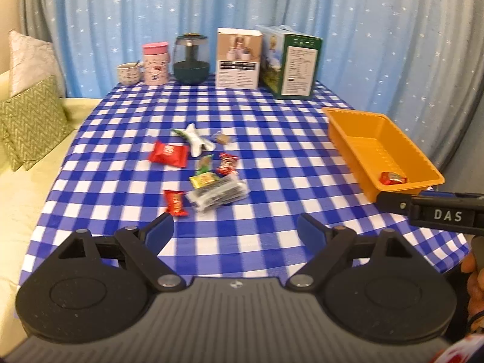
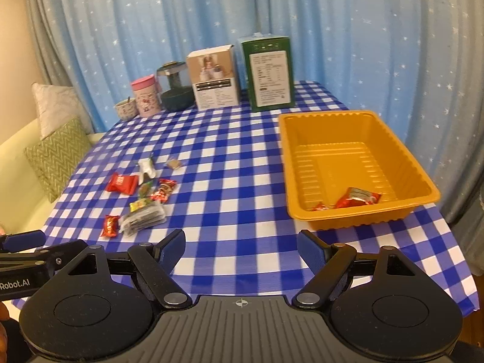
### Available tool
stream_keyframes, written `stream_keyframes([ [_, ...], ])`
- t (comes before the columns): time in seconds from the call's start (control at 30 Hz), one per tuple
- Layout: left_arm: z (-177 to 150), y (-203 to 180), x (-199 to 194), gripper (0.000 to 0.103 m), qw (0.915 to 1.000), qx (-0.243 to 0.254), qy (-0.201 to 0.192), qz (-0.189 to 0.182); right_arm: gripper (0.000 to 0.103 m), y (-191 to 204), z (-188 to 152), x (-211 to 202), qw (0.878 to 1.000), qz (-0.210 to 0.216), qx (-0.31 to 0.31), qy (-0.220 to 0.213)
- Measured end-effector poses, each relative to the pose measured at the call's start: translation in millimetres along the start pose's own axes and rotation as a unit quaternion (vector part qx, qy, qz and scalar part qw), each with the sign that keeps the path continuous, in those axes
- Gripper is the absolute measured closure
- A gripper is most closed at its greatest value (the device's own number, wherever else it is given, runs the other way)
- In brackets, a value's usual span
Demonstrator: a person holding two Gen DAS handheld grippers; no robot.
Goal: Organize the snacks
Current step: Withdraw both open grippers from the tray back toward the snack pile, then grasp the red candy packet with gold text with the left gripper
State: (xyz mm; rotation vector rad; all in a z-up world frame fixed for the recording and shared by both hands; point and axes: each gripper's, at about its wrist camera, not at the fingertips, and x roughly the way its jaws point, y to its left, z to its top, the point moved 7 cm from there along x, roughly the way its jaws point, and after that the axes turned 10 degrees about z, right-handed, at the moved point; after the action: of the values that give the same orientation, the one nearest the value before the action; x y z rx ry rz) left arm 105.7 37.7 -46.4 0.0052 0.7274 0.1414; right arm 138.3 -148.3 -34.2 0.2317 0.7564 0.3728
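Observation:
Several wrapped snacks lie in a loose pile (image 1: 208, 169) on the blue checked tablecloth (image 1: 272, 163), among them a red packet (image 1: 168, 153), a white packet (image 1: 195, 139) and a clear dark pack (image 1: 217, 195). The pile also shows in the right wrist view (image 2: 142, 202). An orange tray (image 2: 357, 139) at the right holds two red snacks (image 2: 357, 198). My left gripper (image 1: 234, 227) is open and empty, just short of the pile. My right gripper (image 2: 240, 246) is open and empty, near the tray's front left corner.
Along the back edge stand a cup (image 1: 129, 73), a pink tin (image 1: 155, 63), a dark lamp (image 1: 191, 59), a white box (image 1: 239, 57) and a green box (image 1: 290, 62). Cushions (image 1: 30, 121) lie on a sofa at the left. A blue curtain hangs behind.

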Motion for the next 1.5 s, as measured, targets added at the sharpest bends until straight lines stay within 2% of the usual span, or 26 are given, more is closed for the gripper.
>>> stream_keyframes([
  [0.37,-0.3,45.0,16.9,0.017,0.9993,-0.012,0.010,0.033,0.022,23.6,-7.4,21.6,0.999,0.024,-0.016,0.012],
  [0.7,10.7,65.6,58.9,0.024,0.9986,-0.001,0.027,0.045,0.022,48.9,-6.0,63.5,0.997,0.057,-0.040,0.025],
  [1.0,11.6,70.6,115.5,0.039,0.9979,0.018,0.053,0.033,0.022,51.4,-2.7,111.7,0.996,0.060,-0.047,0.040],
  [1.23,11.3,59.5,154.4,0.060,0.9972,0.029,0.066,0.018,0.022,47.1,0.5,142.8,0.996,0.061,-0.047,0.047],
  [1.4,11.2,54.5,173.2,0.065,0.9970,0.030,0.071,0.006,0.022,46.9,2.7,161.8,0.995,0.063,-0.046,0.055],
  [1.5,10.1,54.1,180.1,0.078,0.9967,0.031,0.075,0.008,0.022,47.9,3.6,168.7,0.995,0.067,-0.048,0.055],
])
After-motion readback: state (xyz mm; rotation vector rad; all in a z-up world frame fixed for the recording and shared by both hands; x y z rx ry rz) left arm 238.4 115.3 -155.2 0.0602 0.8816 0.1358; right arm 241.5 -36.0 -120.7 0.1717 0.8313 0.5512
